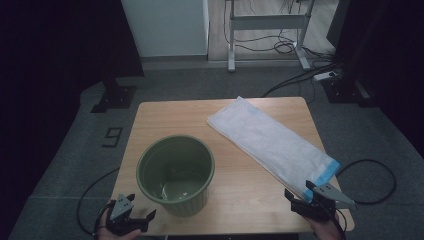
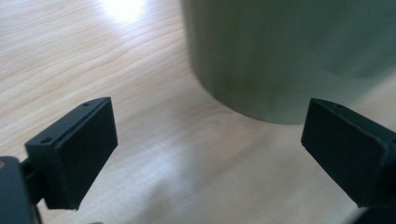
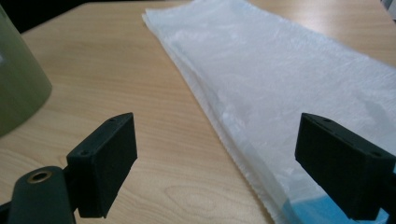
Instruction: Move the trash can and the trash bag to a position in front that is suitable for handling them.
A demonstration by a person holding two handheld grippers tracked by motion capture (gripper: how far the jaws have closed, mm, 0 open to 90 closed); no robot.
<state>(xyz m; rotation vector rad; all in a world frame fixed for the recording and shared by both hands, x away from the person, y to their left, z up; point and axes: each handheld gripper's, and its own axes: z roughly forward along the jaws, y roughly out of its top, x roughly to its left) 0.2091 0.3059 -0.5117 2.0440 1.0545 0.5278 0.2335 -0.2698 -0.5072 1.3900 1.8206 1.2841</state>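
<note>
A green ribbed bin (image 1: 176,174) stands upright on the wooden table (image 1: 165,117), left of centre, with nothing in it. A folded white plastic bag with a blue end (image 1: 272,142) lies flat and diagonal on the right half. My left gripper (image 1: 133,210) hovers at the front left edge, open and holding nothing; the left gripper view has the bin's wall (image 2: 285,56) just ahead of the jaws. My right gripper (image 1: 299,192) is open at the front right corner, with the bag's blue end (image 3: 308,215) between and ahead of its jaws, untouched. The bin's side (image 3: 18,88) appears at the far left there.
The table sits on grey carpet. Behind it stand a white cabinet (image 1: 167,27), a desk frame (image 1: 267,30) with cables on the floor, and a black stand base (image 1: 114,97) at the back left. A cable (image 1: 372,180) loops beside the table's right edge.
</note>
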